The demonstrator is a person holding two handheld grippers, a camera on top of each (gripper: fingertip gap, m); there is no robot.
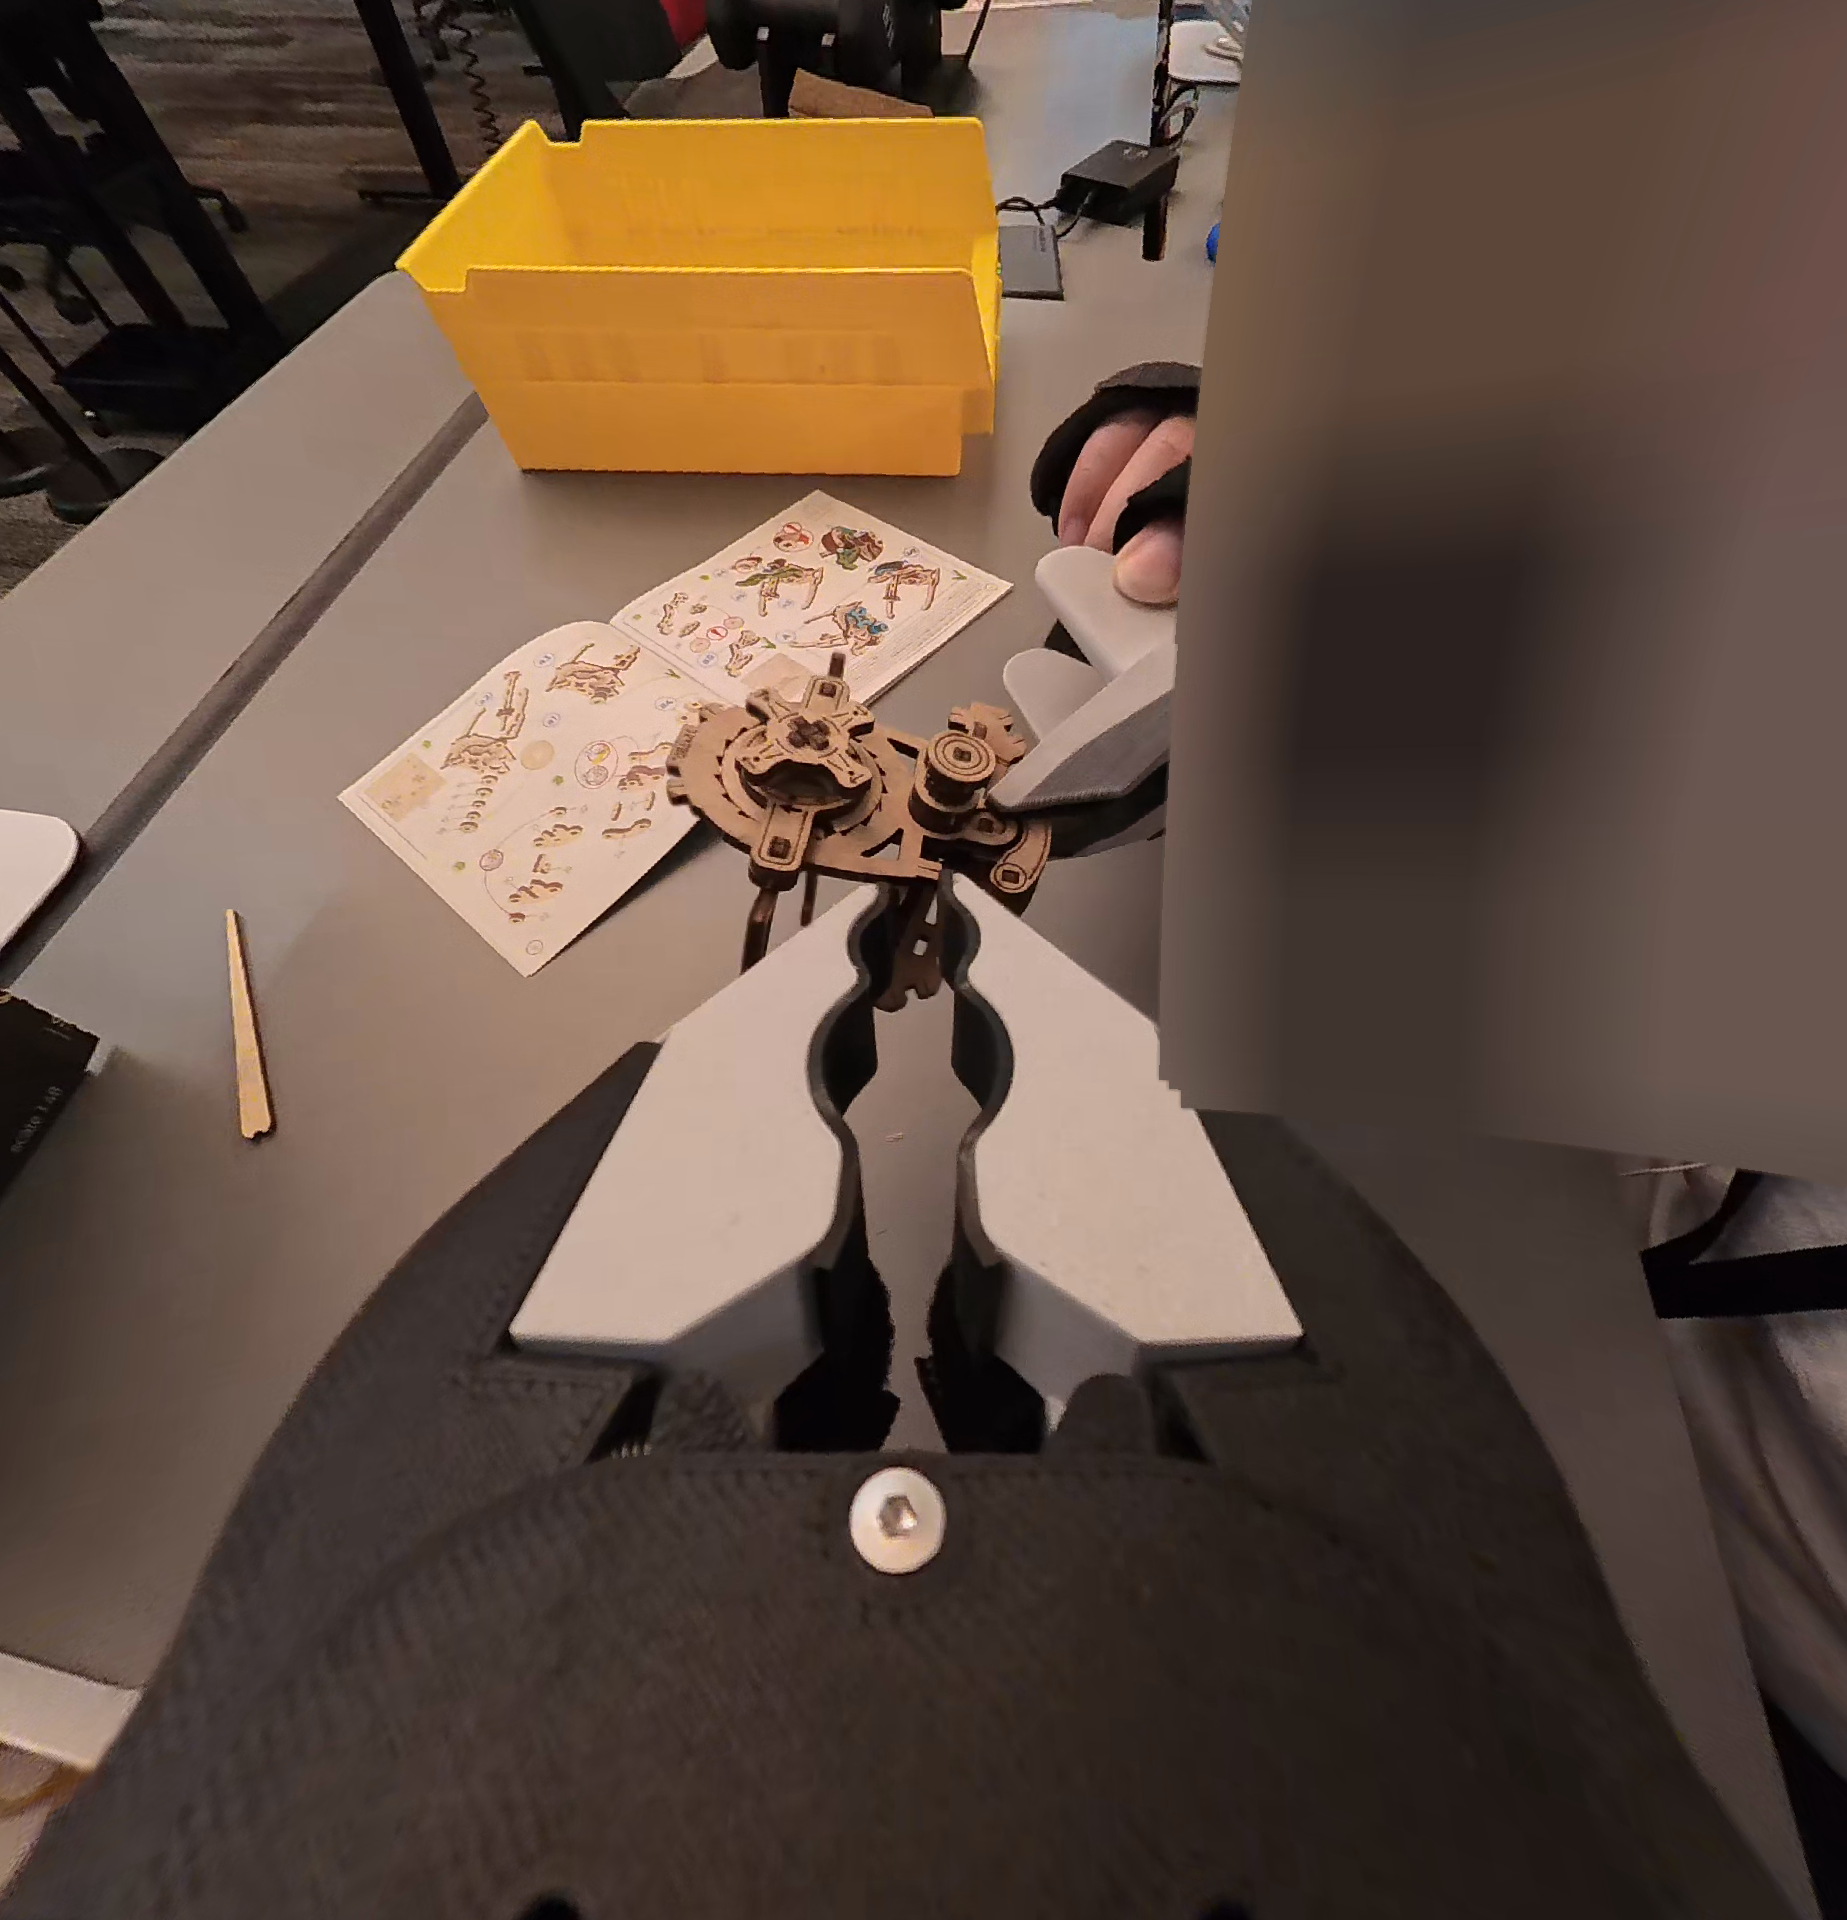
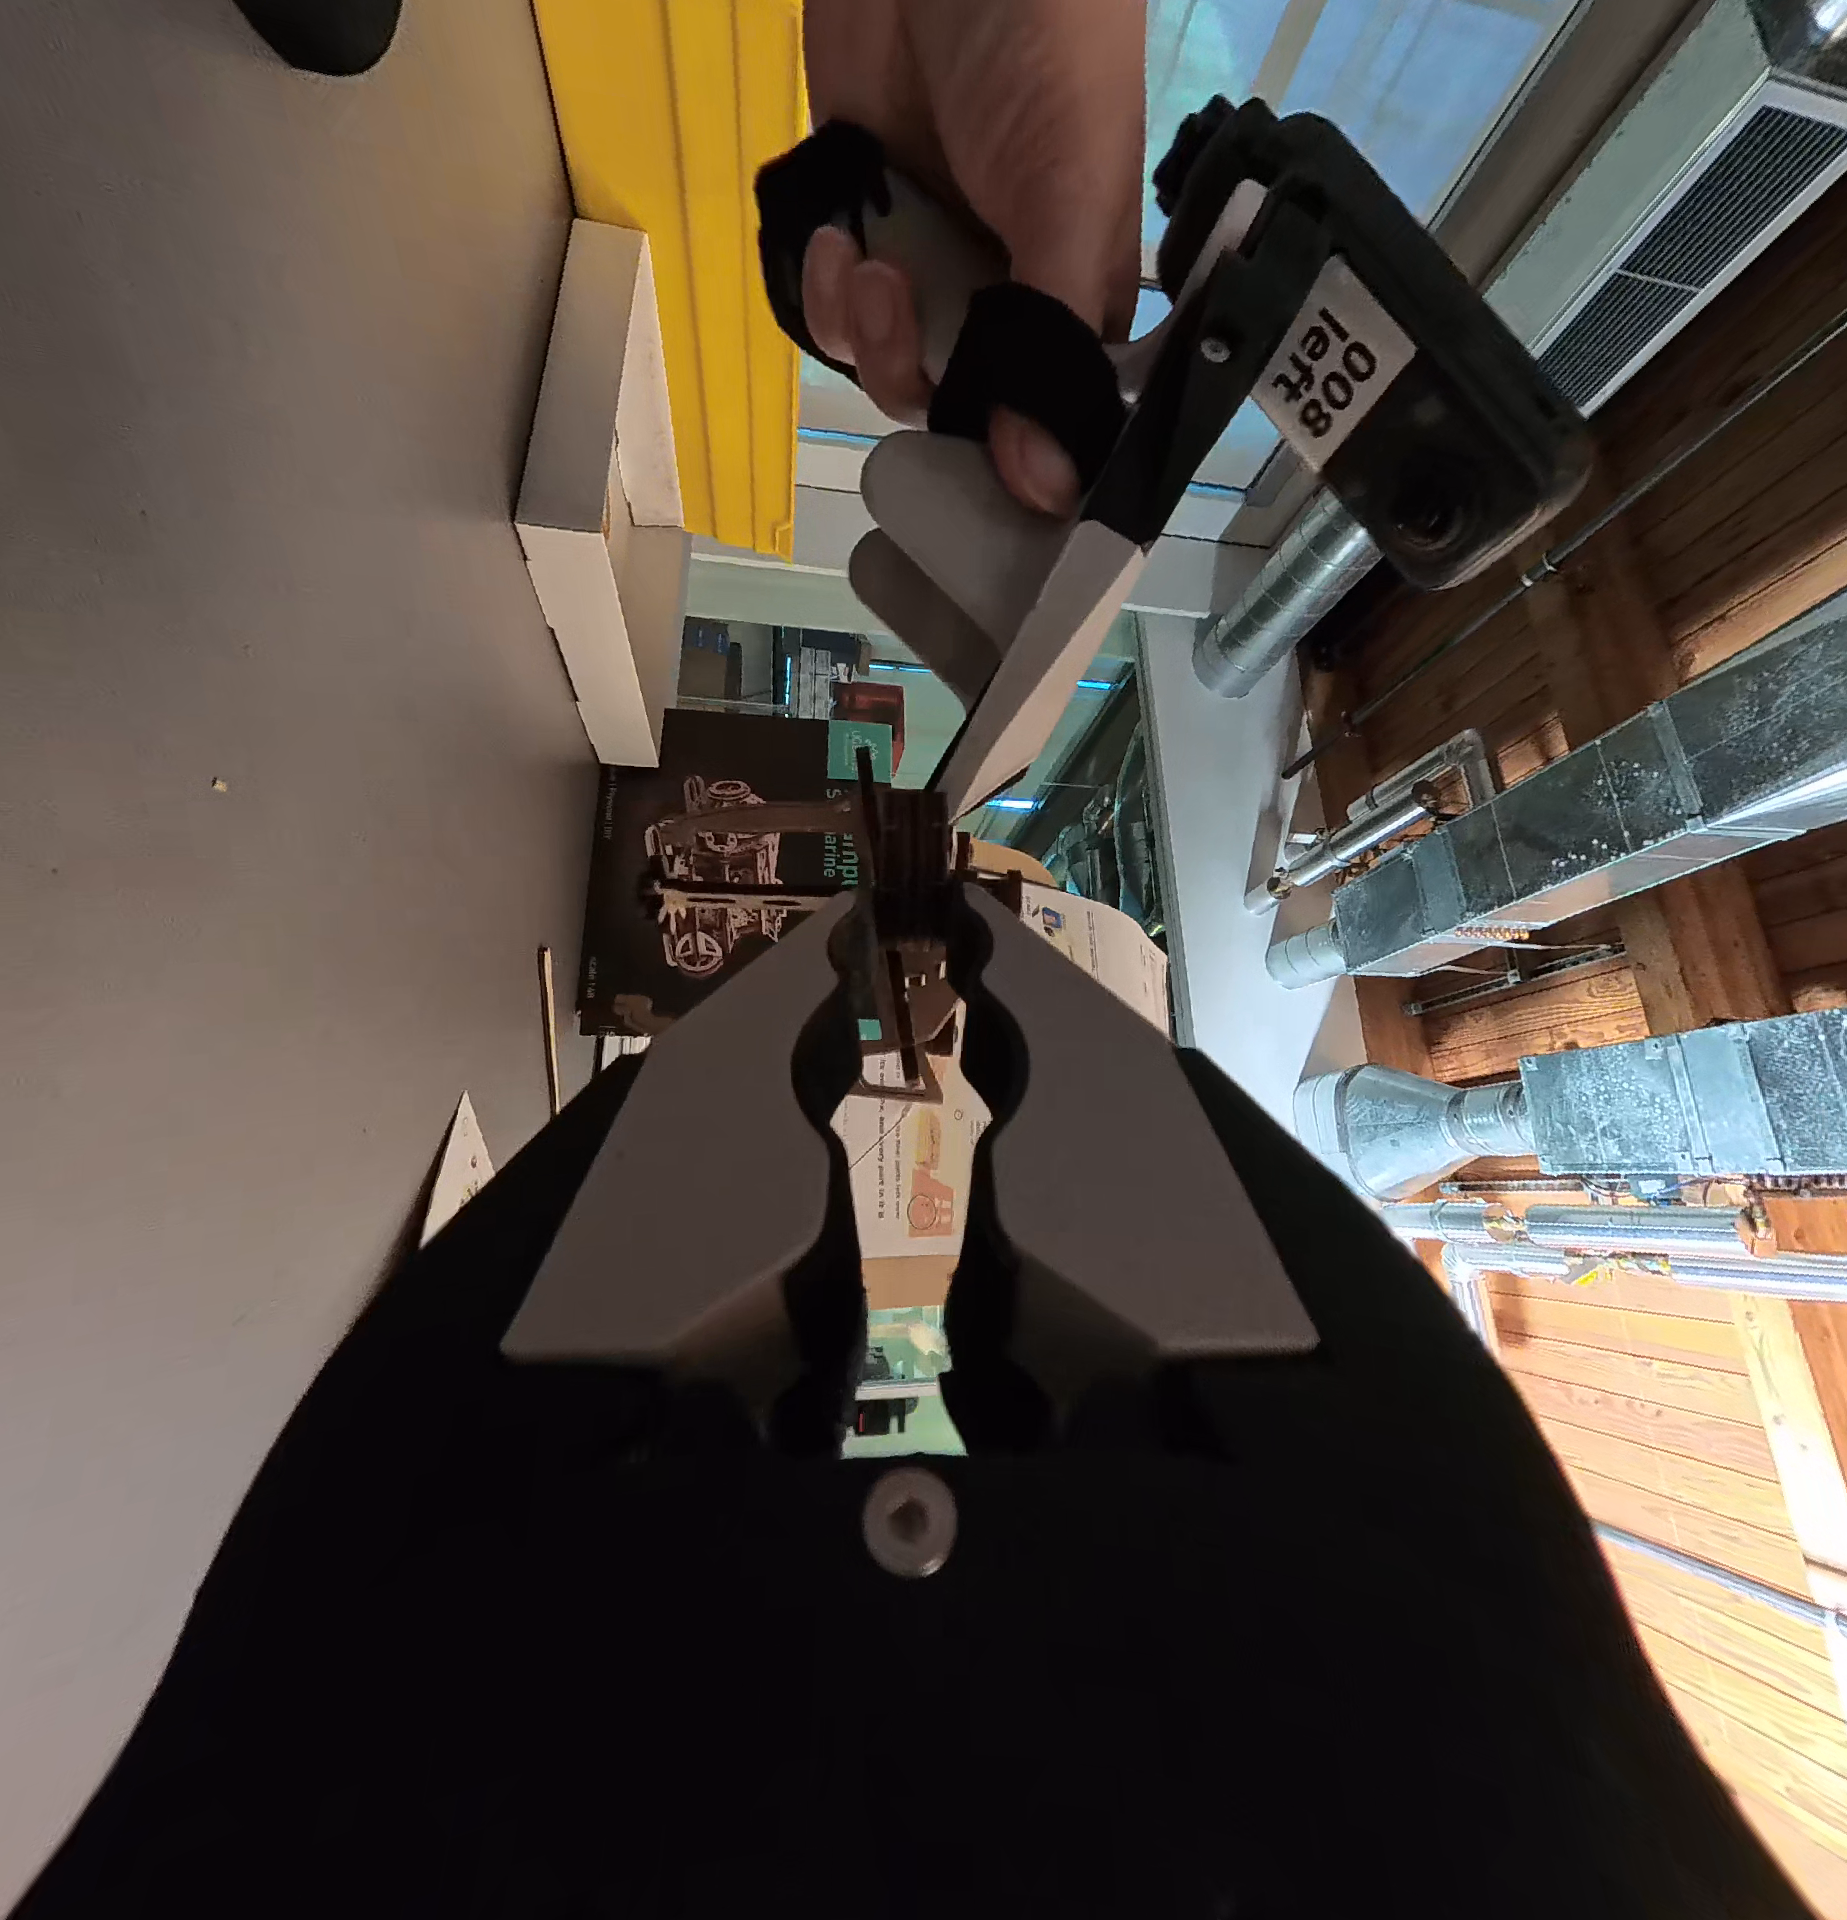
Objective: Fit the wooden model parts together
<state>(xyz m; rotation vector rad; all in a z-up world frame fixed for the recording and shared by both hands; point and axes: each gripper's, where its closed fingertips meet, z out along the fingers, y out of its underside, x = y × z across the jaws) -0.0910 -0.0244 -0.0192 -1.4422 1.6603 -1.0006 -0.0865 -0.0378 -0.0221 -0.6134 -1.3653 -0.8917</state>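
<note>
Wooden model pinched by both tongs, left, right; yellow bin looks empty.

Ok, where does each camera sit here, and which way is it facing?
Left wrist view: on the left gripper, looking down across the table at the wooden model; own jaws and the right hand show.
Right wrist view: on the right gripper, rolled sideways, table at left; own jaws, left hand show.
Shared: wooden model, yellow bin, both grippers.

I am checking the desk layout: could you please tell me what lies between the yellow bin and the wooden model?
In the left wrist view, the open instruction sheet lies flat on the table between the yellow bin and the wooden model.
</note>
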